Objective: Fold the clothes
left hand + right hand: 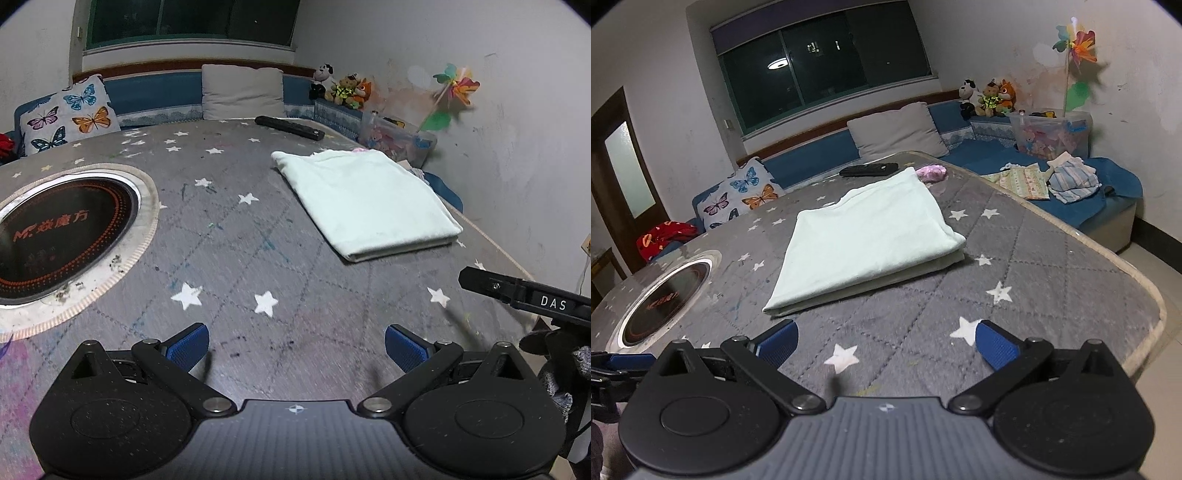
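Two grippers, left gripper (pixel 297 349) and right gripper (pixel 886 347), hover spread wide and empty above the star-patterned worktop (pixel 1034 258). Folded pale green garment (pixel 864 236) lies flat ahead of them.

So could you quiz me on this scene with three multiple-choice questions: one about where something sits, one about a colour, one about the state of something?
1. Where does the black remote control lie?
A. On the table, beyond the folded garment
B. On the floor
C. Inside the plastic toy bin

2. What colour is the folded garment?
A. Red
B. Pale mint green
C. Black

3. How do the left gripper and right gripper stand?
A. Both clamped on the garment
B. One open, one shut
C. Both open, holding nothing

Answers:
1 A, it rests on the starred table cover past the garment's far edge.
2 B, both views show pale mint cloth.
3 C, each pair of blue pads is spread apart over bare cover.
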`<control>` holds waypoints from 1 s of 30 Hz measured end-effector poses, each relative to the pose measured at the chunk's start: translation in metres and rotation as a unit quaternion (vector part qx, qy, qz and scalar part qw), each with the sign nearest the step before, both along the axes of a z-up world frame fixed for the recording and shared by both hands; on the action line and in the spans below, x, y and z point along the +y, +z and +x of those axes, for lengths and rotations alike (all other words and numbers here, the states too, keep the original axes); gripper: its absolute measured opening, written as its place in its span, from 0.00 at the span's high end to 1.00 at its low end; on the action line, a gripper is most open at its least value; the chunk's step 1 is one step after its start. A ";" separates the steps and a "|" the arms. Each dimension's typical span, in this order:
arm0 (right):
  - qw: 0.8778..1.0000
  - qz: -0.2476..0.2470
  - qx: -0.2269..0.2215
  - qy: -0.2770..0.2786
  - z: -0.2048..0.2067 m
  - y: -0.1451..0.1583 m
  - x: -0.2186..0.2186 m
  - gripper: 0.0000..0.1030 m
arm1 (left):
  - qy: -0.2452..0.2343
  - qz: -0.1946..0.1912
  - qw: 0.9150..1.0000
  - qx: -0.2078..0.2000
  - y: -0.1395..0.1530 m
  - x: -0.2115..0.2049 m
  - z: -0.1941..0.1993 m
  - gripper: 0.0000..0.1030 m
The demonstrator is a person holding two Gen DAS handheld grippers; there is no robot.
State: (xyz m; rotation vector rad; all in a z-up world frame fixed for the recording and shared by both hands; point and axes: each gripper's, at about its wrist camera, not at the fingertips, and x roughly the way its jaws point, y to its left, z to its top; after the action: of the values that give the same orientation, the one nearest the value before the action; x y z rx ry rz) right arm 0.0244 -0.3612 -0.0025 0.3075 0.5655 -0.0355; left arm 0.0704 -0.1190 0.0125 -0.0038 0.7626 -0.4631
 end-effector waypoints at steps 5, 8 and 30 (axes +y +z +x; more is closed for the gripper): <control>1.000 -0.005 0.003 -0.004 -0.005 0.000 0.005 0.00 | -0.002 0.011 1.000 0.007 -0.003 -0.004 -0.004 0.00; 1.000 -0.009 0.007 -0.006 -0.007 -0.001 0.007 0.00 | -0.003 0.014 1.000 0.010 -0.005 -0.006 -0.005 0.00; 1.000 -0.022 0.011 -0.003 -0.016 -0.001 0.019 0.00 | -0.018 0.024 1.000 0.011 -0.008 -0.015 -0.017 0.00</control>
State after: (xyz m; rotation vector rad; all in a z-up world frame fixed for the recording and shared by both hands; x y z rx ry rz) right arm 0.0087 -0.3426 -0.0031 0.2657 0.5847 -0.0580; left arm 0.0533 -0.1342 0.0041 0.0486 0.7961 -0.4790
